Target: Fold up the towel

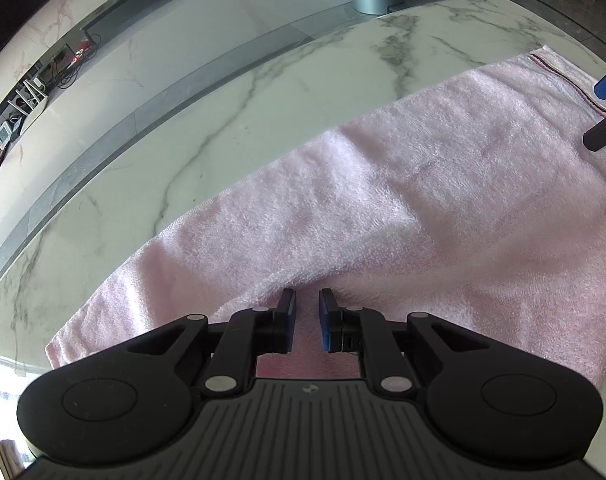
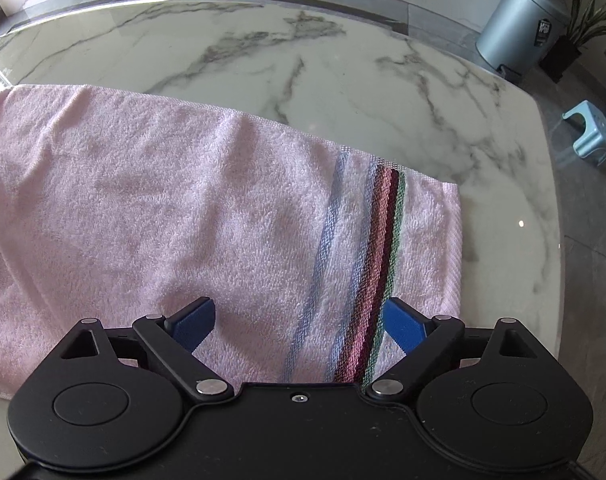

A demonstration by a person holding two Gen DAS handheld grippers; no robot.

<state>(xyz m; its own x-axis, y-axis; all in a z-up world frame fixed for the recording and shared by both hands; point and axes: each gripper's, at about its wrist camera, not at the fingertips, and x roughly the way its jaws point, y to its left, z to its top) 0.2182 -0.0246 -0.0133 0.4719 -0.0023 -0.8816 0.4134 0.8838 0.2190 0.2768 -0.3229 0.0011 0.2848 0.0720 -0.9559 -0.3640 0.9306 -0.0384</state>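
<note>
Left tool (image 1: pixel 307 312) pinches the pink towel (image 1: pixel 423 208) (on marble); right tool (image 2: pixel 299 320) spread wide

The left gripper (image 1: pixel 307 320) is seen as a matte black body with a ribbed, grooved central plate at six o'clock and a small round mark above it. Two large rounded housings with circular insets are set at seven and five o'clock. Angled black link arms are joined by silver pivot pins, and blue pads (image 1: pixel 326 320) are fitted on the finger faces. The right gripper (image 2: pixel 299 322) is built alike, though its central plate is smooth, with one small screw at its top edge. Blue pads (image 2: pixel 403 326) are mounted here too, and triangular cut-outs are seen in the outer links.
</note>
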